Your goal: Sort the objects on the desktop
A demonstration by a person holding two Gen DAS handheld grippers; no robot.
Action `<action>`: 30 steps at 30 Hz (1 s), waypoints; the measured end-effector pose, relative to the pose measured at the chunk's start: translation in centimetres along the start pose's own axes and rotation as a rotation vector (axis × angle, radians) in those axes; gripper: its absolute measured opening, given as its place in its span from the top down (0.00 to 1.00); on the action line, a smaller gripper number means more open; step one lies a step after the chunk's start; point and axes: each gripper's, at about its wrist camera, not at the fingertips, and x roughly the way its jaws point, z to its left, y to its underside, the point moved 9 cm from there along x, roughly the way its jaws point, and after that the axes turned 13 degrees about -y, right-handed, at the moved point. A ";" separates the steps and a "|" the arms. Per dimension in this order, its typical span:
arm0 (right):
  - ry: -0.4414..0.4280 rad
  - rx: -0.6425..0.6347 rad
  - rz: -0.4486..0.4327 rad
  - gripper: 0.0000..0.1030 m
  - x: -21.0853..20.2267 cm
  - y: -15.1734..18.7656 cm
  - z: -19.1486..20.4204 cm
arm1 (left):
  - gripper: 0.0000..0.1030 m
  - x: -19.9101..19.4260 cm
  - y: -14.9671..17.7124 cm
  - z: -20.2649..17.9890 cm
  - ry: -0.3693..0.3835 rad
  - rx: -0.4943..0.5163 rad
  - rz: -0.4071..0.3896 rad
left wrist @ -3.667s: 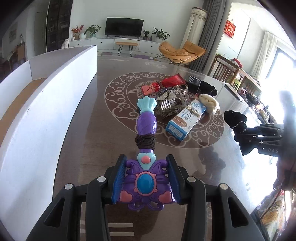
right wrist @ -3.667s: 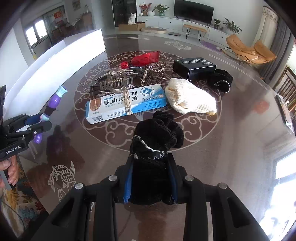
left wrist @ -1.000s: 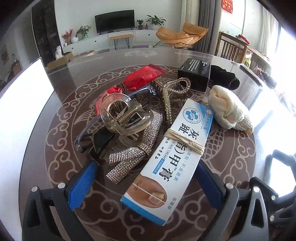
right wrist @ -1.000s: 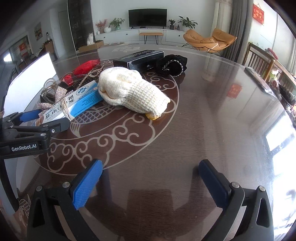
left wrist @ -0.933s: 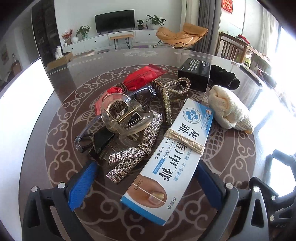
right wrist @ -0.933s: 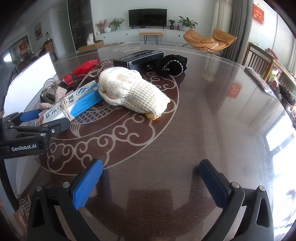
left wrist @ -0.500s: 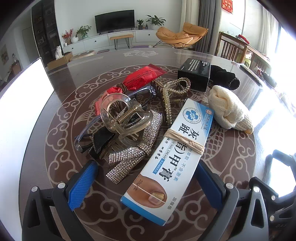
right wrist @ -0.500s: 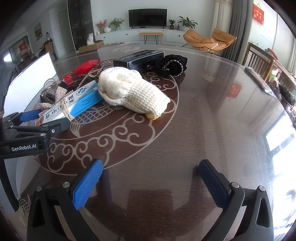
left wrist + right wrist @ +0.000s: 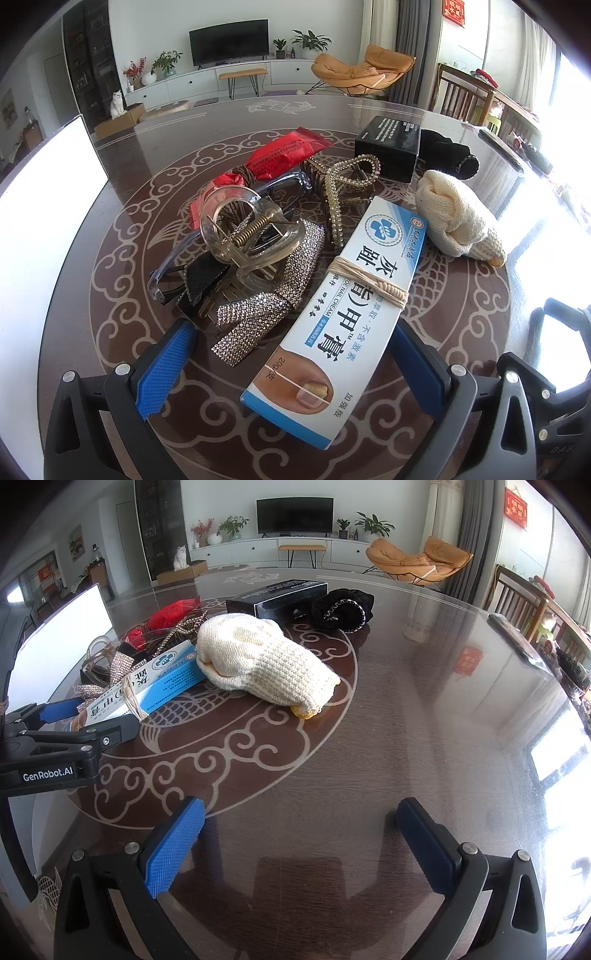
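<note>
My left gripper (image 9: 291, 363) is open, its blue pads on either side of the near end of a blue and white cream box (image 9: 343, 310) with a beige band around it; it also shows in the right wrist view (image 9: 81, 716). Left of the box lie a rhinestone clip (image 9: 273, 295), a clear claw clip (image 9: 243, 236), a gold claw clip (image 9: 340, 184) and a red packet (image 9: 284, 155). My right gripper (image 9: 299, 845) is open and empty over bare table, well short of a cream knitted glove (image 9: 262, 661).
A black box (image 9: 277, 594) and a black scrunchie (image 9: 341, 609) lie at the far side of the pile. A white board (image 9: 40, 206) stands along the table's left. The dark glass table (image 9: 424, 738) spreads bare to the right.
Since 3.7 s ago both grippers let go, the left of a purple toy wand and the right of a black scrunchie, and opened. Over the last second nothing has moved.
</note>
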 end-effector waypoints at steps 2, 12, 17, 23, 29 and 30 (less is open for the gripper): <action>0.000 0.000 0.000 0.00 0.1 0.1 0.1 | 0.00 0.0 0.0 0.0 0.000 0.000 0.000; 0.000 -0.001 0.000 0.00 0.2 0.1 0.1 | 0.00 0.0 0.0 0.0 0.000 0.000 0.000; 0.000 -0.001 0.000 0.00 0.1 0.0 0.0 | 0.00 0.0 0.0 0.0 0.000 0.000 0.000; 0.000 -0.001 0.000 0.00 0.1 0.1 0.1 | 0.00 0.0 0.0 0.0 0.000 0.000 0.000; 0.000 -0.001 0.000 0.00 0.1 0.1 0.0 | 0.00 0.0 0.0 0.0 0.000 0.000 0.000; 0.000 -0.001 0.000 0.00 0.1 0.1 0.1 | 0.00 0.0 0.0 0.0 0.000 0.000 0.000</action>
